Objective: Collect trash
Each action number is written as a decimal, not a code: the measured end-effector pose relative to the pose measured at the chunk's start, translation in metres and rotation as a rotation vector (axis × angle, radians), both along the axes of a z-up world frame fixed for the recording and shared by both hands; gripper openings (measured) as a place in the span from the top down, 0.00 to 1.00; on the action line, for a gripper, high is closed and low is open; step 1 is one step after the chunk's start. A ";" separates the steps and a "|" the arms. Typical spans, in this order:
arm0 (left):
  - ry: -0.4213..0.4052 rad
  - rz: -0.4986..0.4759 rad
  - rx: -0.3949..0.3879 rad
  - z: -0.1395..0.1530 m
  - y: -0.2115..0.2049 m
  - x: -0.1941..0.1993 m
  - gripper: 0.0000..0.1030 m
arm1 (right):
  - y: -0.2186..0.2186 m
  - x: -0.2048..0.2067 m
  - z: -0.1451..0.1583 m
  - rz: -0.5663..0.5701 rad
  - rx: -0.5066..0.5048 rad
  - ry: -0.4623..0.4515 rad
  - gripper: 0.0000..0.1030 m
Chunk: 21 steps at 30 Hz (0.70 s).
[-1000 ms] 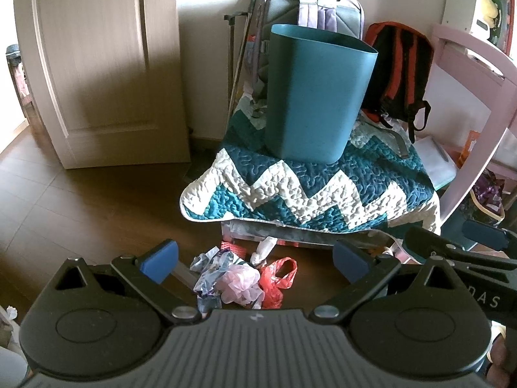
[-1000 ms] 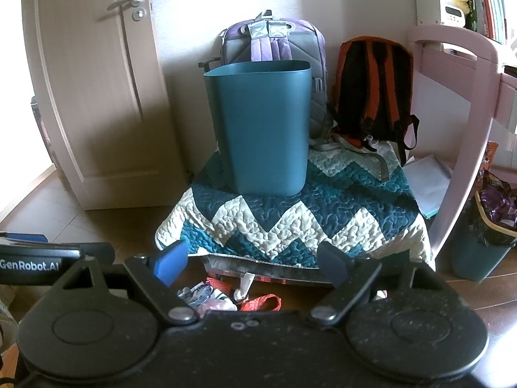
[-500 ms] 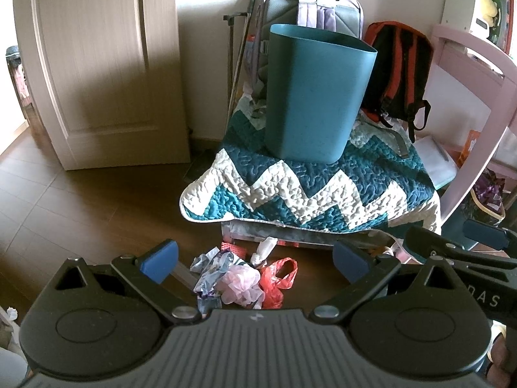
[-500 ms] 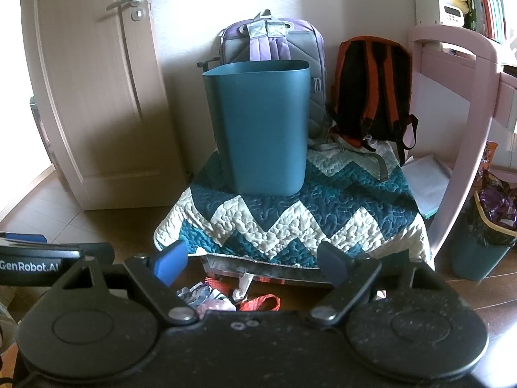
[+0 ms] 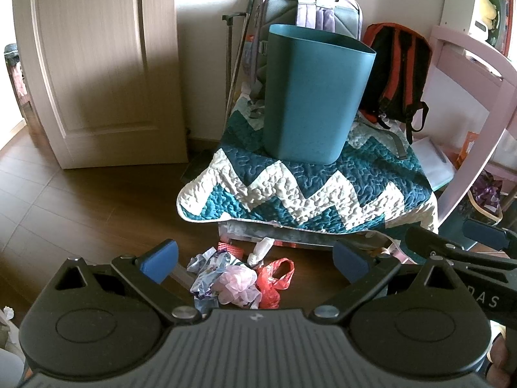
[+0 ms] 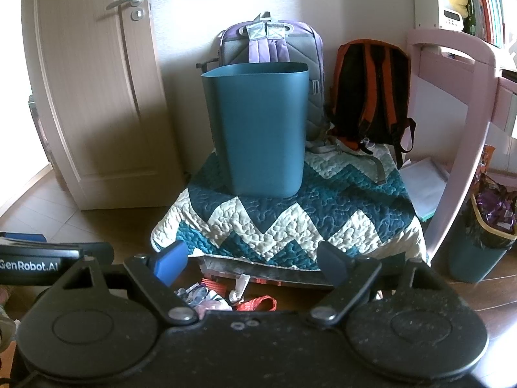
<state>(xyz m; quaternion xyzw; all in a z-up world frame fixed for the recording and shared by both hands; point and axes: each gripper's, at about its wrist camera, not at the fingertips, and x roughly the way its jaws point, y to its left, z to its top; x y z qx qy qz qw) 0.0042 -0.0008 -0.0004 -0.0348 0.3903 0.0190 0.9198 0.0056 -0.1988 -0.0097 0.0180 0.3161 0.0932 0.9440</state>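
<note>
Left gripper (image 5: 255,260), marked "GenRobot.AI", and right gripper (image 6: 250,263), lettered "DAS", both gape empty above floor trash (image 5: 240,279); bin (image 6: 260,129) upright on quilt (image 6: 339,207).

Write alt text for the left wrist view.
An open left claw hovers above crumpled trash on a wooden floor. Behind the trash, a teal bin stands upright on a zigzag quilt, with two backpacks against the wall.

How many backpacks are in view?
2. The purple backpack stands behind the teal bin; the orange-and-black backpack leans to its right. Others may be hidden.
</note>
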 end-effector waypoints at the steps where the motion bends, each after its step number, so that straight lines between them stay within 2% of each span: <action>1: 0.000 0.000 0.001 0.000 0.000 0.000 0.00 | -0.001 0.000 0.000 0.000 0.000 0.000 0.15; 21: -0.002 0.000 0.000 -0.001 -0.002 -0.001 0.00 | 0.001 0.000 -0.002 -0.003 -0.004 0.000 0.15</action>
